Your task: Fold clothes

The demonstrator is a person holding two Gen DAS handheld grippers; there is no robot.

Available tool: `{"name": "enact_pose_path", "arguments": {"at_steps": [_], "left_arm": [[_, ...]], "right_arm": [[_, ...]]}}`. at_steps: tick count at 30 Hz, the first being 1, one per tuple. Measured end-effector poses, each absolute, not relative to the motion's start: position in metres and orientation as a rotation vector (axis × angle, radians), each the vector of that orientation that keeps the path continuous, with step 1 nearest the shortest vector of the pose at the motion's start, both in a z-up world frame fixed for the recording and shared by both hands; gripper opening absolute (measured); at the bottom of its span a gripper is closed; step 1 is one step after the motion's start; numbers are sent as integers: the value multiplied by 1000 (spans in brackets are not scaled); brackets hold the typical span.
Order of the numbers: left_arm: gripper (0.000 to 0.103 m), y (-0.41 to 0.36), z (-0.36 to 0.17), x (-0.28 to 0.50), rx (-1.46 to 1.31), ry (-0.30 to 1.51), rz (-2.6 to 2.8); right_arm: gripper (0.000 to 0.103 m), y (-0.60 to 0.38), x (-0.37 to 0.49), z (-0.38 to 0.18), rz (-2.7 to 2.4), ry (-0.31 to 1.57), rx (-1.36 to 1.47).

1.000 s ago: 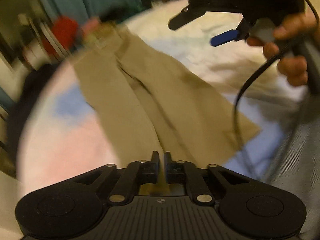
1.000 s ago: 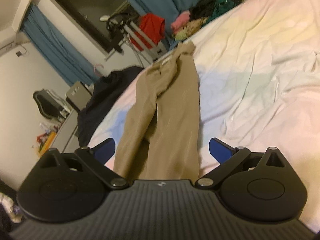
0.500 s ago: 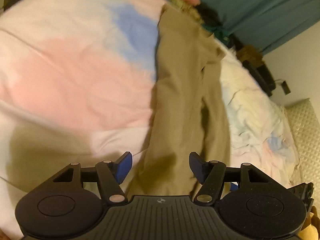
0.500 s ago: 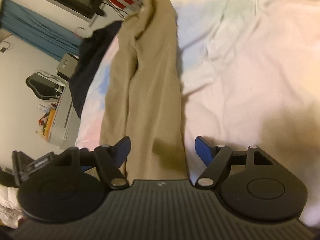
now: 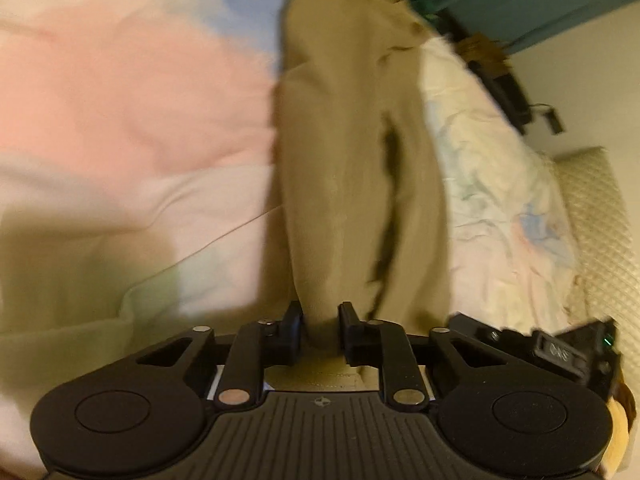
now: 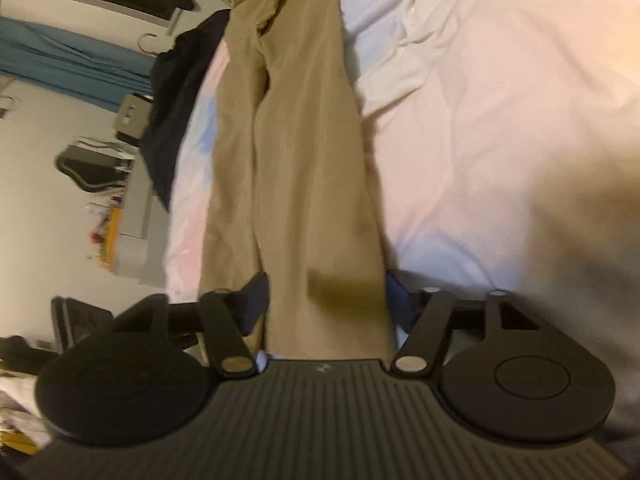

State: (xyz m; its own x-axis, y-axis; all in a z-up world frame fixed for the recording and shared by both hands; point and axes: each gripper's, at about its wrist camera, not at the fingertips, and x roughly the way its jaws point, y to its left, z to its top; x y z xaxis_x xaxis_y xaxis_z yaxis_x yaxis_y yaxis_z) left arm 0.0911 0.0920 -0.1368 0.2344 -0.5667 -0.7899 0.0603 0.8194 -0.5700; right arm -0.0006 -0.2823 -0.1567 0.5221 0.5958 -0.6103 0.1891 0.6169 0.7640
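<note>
Tan trousers lie stretched lengthwise on the bed, waistband at the far end. My left gripper is shut on the near hem of the trousers, with cloth pinched between its fingers. In the right wrist view the same trousers run away from me. My right gripper is open, its blue-padded fingers on either side of the near leg end. The right gripper's body shows at the lower right of the left wrist view.
The bed sheet is pastel pink, blue and white and wrinkled. A dark garment hangs off the bed's left side. A desk with clutter, teal curtains and a textured headboard surround the bed.
My left gripper was shut a second ago, opened while swinging over the trouser end, and has now closed on the hem. My right gripper came lower over the other leg end, still open.
</note>
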Motion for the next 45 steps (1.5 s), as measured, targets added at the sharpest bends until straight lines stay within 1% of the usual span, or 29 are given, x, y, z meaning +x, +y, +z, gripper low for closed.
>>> {"name": "enact_pose_path", "arguments": {"at_steps": [1, 3, 5, 7, 9, 10, 11, 13, 14, 15, 16, 17, 20, 24, 29, 33, 39, 42, 45], "left_arm": [[44, 91, -140, 94, -474, 1286, -439], [45, 88, -146, 99, -480, 1297, -432], [51, 86, -144, 98, -467, 1294, -448], [52, 82, -142, 97, -433, 1296, -467], [48, 78, -141, 95, -387, 1298, -482], [44, 79, -140, 92, -364, 1293, -484], [34, 80, -140, 90, -348, 1285, -484], [25, 88, -141, 87, -354, 1271, -480], [19, 92, -140, 85, -363, 1263, -477], [15, 96, -138, 83, -371, 1254, -473], [12, 96, -135, 82, -382, 1240, -472], [11, 97, -130, 81, -400, 1214, -476], [10, 114, -106, 68, -481, 1107, -503], [9, 135, -71, 44, -647, 962, -554], [9, 149, -35, 11, -722, 863, -580], [9, 137, -29, -21, -707, 859, -566], [9, 132, -45, -80, -730, 926, -533], [9, 132, -54, -88, -763, 981, -524], [9, 129, -52, -76, -750, 982, -530]], "right_arm": [[60, -281, -3, -156, 294, 1029, 899], [57, -277, -4, -156, 301, 1042, 885], [57, -271, -4, -155, 303, 1052, 870], [57, -267, -4, -156, 304, 1063, 853], [57, -261, -1, -156, 307, 1078, 825], [57, -259, 0, -156, 308, 1085, 811], [57, -255, 1, -155, 308, 1088, 785], [57, -247, 1, -151, 315, 1091, 725], [57, -244, 0, -148, 321, 1090, 697], [46, -240, -1, -145, 328, 1089, 670], [16, -238, -2, -143, 340, 1090, 653], [15, -241, -5, -137, 349, 1055, 662], [13, -247, -15, -120, 374, 950, 690], [12, -264, -36, -84, 370, 800, 721], [12, -291, -58, -38, 395, 659, 748], [12, -294, -81, -23, 419, 628, 717], [12, -293, -134, -39, 433, 665, 767], [12, -295, -154, -47, 426, 689, 794], [12, -298, -149, -45, 414, 684, 787]]}}
